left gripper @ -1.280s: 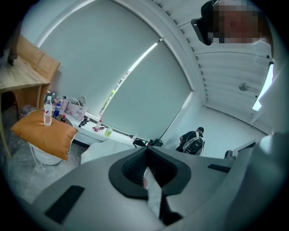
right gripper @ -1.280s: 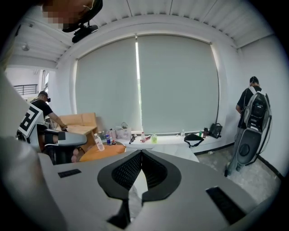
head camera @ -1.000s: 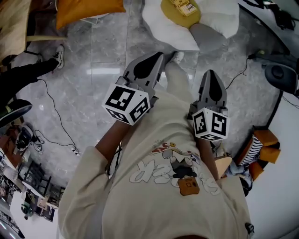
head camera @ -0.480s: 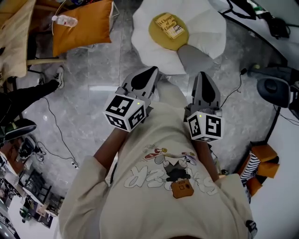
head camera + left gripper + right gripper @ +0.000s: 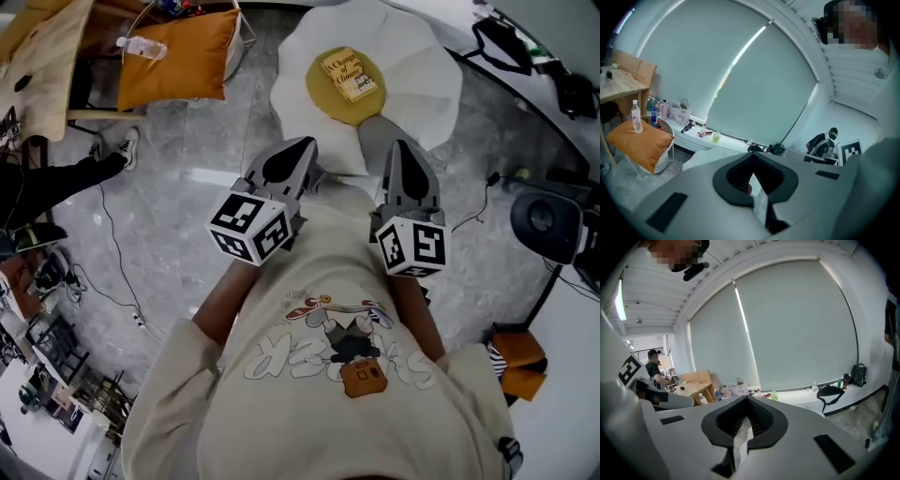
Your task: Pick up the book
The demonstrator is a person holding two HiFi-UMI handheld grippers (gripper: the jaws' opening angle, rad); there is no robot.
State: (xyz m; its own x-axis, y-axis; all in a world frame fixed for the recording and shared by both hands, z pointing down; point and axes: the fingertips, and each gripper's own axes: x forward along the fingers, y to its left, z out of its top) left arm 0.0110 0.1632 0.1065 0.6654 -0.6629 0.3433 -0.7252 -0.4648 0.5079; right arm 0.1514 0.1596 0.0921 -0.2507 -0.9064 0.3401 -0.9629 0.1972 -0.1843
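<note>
Lying on the yellow centre of a white flower-shaped cushion on the floor, the book sits ahead of both grippers, apart from them. The left gripper and right gripper are both clenched on nothing.

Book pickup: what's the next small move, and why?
Probably bring the right hand-held gripper forward and down toward the book, opening its jaws on the way. The book lies flat on the white-and-yellow cushion on the floor, ahead of both grippers and untouched. The right one and the left hand-held gripper are both shut and empty, so neither can take it yet.
</note>
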